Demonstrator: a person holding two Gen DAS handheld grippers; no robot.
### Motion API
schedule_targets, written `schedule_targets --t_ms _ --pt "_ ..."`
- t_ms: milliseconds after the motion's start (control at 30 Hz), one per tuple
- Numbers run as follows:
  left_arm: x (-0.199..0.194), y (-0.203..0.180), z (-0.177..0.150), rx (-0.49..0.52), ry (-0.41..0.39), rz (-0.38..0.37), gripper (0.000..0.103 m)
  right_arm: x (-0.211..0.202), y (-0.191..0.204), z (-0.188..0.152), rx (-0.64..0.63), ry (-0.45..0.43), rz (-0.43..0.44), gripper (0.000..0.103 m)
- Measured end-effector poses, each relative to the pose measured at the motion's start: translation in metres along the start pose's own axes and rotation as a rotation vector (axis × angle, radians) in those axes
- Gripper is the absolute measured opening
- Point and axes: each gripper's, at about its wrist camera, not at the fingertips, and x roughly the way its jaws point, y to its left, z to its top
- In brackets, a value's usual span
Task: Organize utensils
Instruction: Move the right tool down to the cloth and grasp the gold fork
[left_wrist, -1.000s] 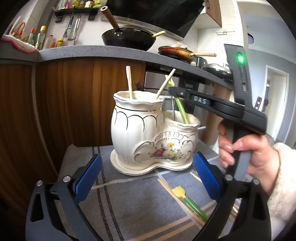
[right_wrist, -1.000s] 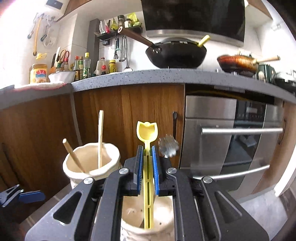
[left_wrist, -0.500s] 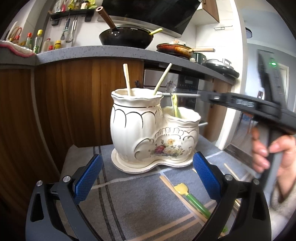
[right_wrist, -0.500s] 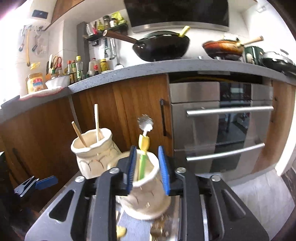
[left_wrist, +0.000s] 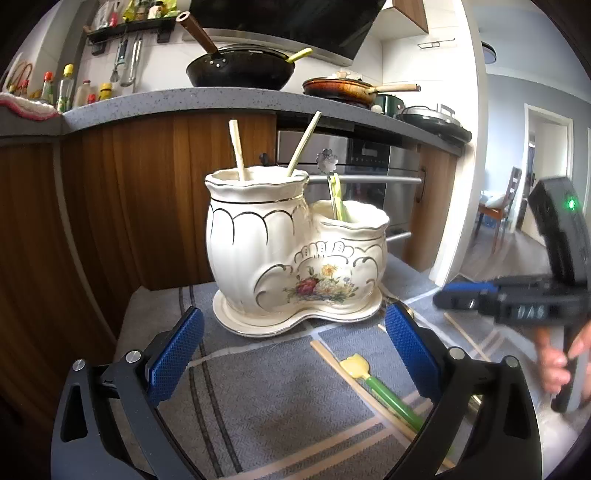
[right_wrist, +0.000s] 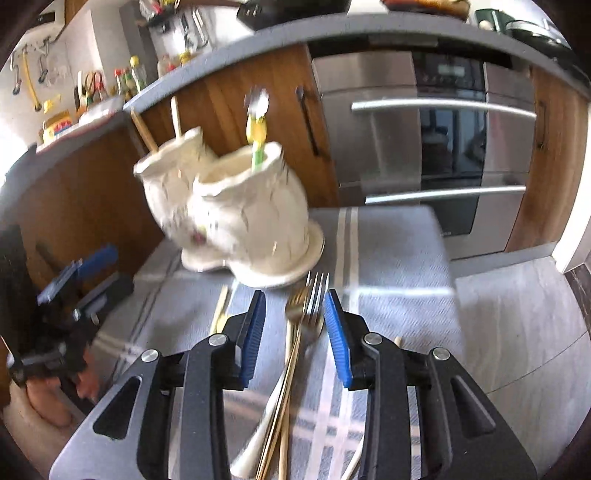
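A white two-cup ceramic utensil holder (left_wrist: 295, 254) stands on a grey striped cloth (left_wrist: 258, 398). Its tall cup holds two chopsticks (left_wrist: 236, 147); its low cup holds a yellow-green spoon (left_wrist: 338, 195) and a metal flower-topped utensil. My left gripper (left_wrist: 291, 347) is open and empty in front of the holder. A yellow-green spoon (left_wrist: 384, 391) and chopsticks lie on the cloth. My right gripper (right_wrist: 295, 332) is open, low over a fork (right_wrist: 314, 295), a spoon and chopsticks lying on the cloth; it also shows in the left wrist view (left_wrist: 458, 295). The holder (right_wrist: 229, 210) is beyond it.
Wooden cabinet fronts (left_wrist: 110, 206) and a steel oven (right_wrist: 443, 147) stand behind the cloth-covered stand. A countertop above carries a black wok (left_wrist: 240, 70) and pans. Tiled floor (right_wrist: 517, 295) lies to the right of the stand.
My right gripper opened and let go of the yellow-green spoon, which now stands in the low cup. It then pulled back and dropped low over the fork and chopsticks. The left gripper stayed put.
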Motion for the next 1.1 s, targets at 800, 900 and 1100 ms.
schedule_targets --t_ms 800,900,1100 --pt "-0.001 -0.002 -0.001 0.002 0.010 -0.007 0.097 0.049 0.003 -0.005 -0.028 0.150 -0.035 0.007" --pt "0.000 -0.003 0.000 0.005 0.021 -0.014 0.097 0.041 -0.007 -0.005 0.010 0.124 0.010 0.006" --pt "0.008 -0.016 -0.005 0.028 0.111 -0.057 0.097 0.030 -0.023 -0.003 0.093 0.102 0.178 0.006"
